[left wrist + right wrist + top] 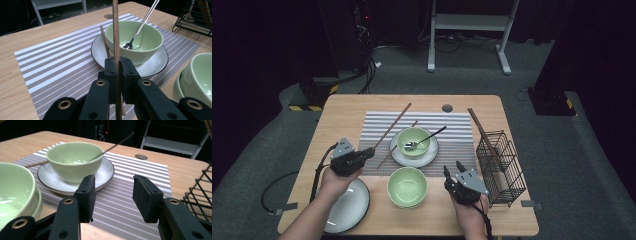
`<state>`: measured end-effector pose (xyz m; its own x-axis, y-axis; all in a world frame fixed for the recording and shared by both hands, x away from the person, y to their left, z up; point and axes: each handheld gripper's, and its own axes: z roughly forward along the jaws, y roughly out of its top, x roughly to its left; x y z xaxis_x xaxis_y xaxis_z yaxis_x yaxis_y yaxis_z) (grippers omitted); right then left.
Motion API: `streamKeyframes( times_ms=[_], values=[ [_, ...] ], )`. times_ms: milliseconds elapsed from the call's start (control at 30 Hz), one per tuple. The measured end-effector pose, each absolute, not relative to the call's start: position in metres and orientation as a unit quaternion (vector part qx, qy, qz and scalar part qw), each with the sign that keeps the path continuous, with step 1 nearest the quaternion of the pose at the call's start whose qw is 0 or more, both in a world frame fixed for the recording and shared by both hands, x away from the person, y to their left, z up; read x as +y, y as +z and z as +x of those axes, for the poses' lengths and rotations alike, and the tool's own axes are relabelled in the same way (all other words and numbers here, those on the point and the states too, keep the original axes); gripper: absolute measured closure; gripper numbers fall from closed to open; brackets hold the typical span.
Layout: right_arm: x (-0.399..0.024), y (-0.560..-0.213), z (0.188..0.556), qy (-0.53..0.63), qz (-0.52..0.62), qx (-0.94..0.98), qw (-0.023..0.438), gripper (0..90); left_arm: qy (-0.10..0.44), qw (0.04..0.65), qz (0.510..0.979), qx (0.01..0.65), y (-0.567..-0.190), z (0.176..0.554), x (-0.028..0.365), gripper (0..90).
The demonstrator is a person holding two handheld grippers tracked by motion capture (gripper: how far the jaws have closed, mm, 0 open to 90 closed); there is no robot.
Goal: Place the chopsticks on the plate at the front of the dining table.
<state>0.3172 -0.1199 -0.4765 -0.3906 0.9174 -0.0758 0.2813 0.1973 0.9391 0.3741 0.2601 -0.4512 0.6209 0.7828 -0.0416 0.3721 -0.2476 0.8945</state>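
The work in hand looks like clearing the table (342,107) — chopsticks off the striped mat (377,125) and into the wire rack (502,167) at the right, where one chopstick (482,132) already leans. To do this step well, I judge the left gripper (362,156) should lift its stick clear of the mat before swinging across, keeping the long free end away from the fork (424,139) and the far bowl (413,141) on its plate (432,155); a grip this near one end lets the stick pivot, so a slow carry is wiser. The right gripper (453,169) can take the stick over at mid-table, or go for the second one (388,154) lying by the plate. The near bowl (407,186) sits between the two hands, and a second plate (357,205) lies under the left forearm. The left hand is low over the mat's near-left corner, jaws pinched tight on the held stick (115,32), which rises away from it toward the far side. The right hand rests low just left of the rack, pointing forward — its jaws stand apart with nothing between them.
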Motion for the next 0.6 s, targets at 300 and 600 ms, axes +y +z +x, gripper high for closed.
streamKeyframes(
  times_ms=[300, 600],
  values=[
    [-0.129, -0.482, 0.317, 0.455, 0.434, 0.698, 0.343, 51.5, 0.207, 0.463, 0.768, 0.392, -0.458, 0.378, 0.262, 84.8],
    [-0.124, -0.489, 0.317, 0.449, 0.434, 0.707, 0.331, 50.0, 0.197, 0.444, 0.774, 0.405, -0.466, 0.388, 0.263, 84.8]
  ],
)
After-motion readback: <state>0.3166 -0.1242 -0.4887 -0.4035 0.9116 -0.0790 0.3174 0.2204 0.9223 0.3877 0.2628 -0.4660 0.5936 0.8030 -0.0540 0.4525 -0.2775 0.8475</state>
